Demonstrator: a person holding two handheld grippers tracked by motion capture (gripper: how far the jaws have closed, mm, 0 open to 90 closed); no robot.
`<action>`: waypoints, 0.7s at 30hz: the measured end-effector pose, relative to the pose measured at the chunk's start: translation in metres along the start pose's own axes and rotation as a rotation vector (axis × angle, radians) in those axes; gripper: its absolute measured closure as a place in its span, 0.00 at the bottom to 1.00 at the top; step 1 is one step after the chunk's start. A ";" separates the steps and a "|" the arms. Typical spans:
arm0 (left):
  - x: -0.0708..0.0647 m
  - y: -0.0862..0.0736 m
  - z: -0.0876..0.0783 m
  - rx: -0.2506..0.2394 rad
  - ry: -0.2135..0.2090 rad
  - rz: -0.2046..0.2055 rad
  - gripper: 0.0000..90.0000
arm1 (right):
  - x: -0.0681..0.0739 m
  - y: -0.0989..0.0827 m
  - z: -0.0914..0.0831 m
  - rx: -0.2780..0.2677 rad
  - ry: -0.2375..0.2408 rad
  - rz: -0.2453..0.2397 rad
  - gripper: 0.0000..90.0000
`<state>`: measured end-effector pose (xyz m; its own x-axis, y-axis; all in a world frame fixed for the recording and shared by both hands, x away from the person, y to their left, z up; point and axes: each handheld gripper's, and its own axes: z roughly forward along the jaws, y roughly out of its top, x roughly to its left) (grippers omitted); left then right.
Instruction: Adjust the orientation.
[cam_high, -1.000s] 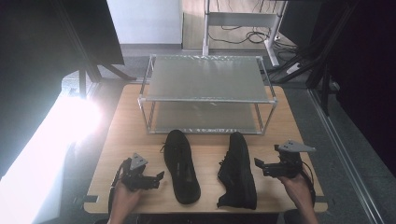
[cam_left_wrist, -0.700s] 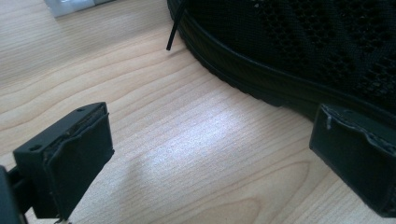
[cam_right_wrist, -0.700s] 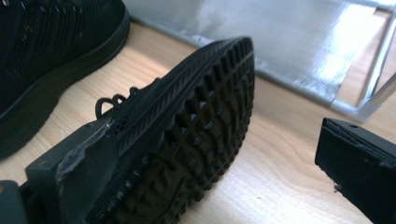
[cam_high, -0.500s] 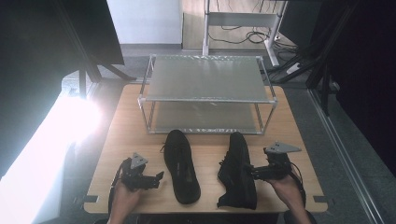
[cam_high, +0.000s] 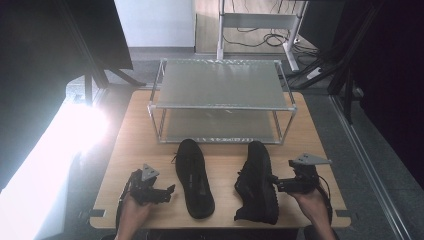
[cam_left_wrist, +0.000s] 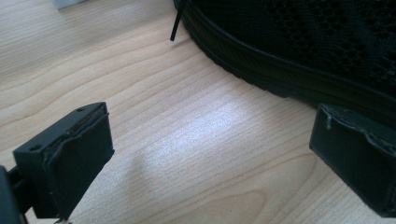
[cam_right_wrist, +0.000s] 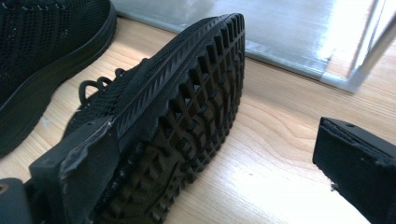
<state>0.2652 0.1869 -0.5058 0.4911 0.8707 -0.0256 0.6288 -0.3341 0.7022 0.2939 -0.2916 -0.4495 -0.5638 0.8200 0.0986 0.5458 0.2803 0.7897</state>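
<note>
Your left hand (cam_high: 131, 212) comes in from the bottom edge and holds the left gripper (cam_high: 161, 192) low over the wooden table (cam_high: 135, 145), pointing right toward the left shoe (cam_high: 194, 177), which lies flat with its toe toward you; in the left gripper view its jaws stand wide apart with bare wood between them, and that shoe's mesh side (cam_left_wrist: 299, 42) runs just beyond the far jaw, not touching it as far as you can see. Your right hand (cam_high: 312, 202) holds the right gripper (cam_high: 278, 184) pointing left at the right shoe (cam_high: 257, 182), which is tipped on its side so the treaded sole (cam_right_wrist: 187, 135) faces the camera. Its jaws are also spread; one sits against or just in front of the sole's edge, but you cannot tell whether it touches. Behind both shoes stands a two-tier metal rack (cam_high: 220, 100). Your forearms are cut off by the frame, and the table's left side is washed out by glare.
</note>
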 end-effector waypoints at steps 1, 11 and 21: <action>0.000 0.000 0.000 0.002 0.002 0.002 0.00 | -0.001 0.000 -0.001 0.000 -0.005 -0.002 0.01; -0.002 0.000 0.002 0.015 0.002 0.008 0.00 | -0.020 -0.013 -0.021 -0.012 -0.092 0.039 0.02; -0.003 0.001 0.004 0.020 -0.002 0.013 0.00 | -0.045 -0.033 -0.030 0.016 -0.154 0.084 0.05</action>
<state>0.2663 0.1829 -0.5077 0.5004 0.8656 -0.0183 0.6342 -0.3521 0.6884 0.2827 -0.3523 -0.4618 -0.4149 0.9072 0.0692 0.5979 0.2145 0.7724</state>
